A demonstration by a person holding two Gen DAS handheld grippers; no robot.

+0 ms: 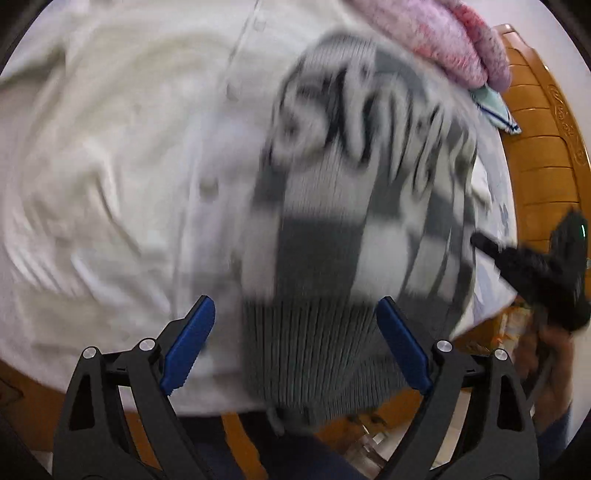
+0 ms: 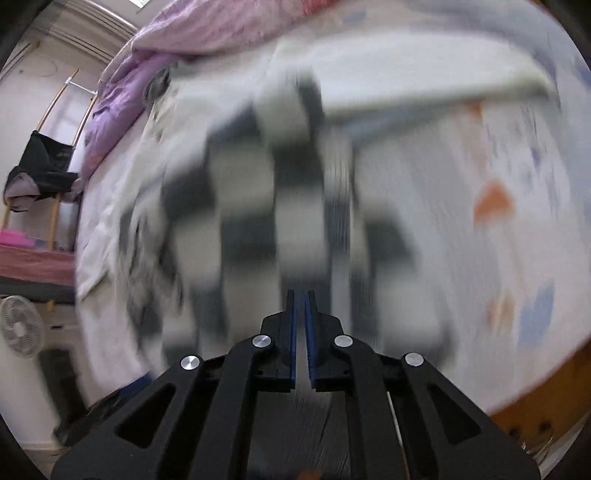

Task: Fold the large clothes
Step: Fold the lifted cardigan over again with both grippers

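A grey and white checkered knit sweater (image 1: pixel 332 221) with dark lettering lies on the bed, its ribbed hem nearest me. My left gripper (image 1: pixel 295 347) is open, its blue pads (image 1: pixel 192 343) on either side of the hem, just above it. In the right wrist view the same sweater (image 2: pixel 258 221) is blurred by motion. My right gripper (image 2: pixel 301 295) has its jaws nearly together at the sweater's edge; cloth seems to lie between them. The right gripper also shows in the left wrist view (image 1: pixel 524 266) at the sweater's right side.
A white buttoned shirt (image 1: pixel 110 166) lies under and left of the sweater. A pink fuzzy garment (image 1: pixel 443 33) lies at the far side. The wooden bed frame (image 1: pixel 543 166) runs along the right. A purple quilt (image 2: pixel 147 66), a clothes rack (image 2: pixel 44 166) and a fan (image 2: pixel 20 325) are beyond.
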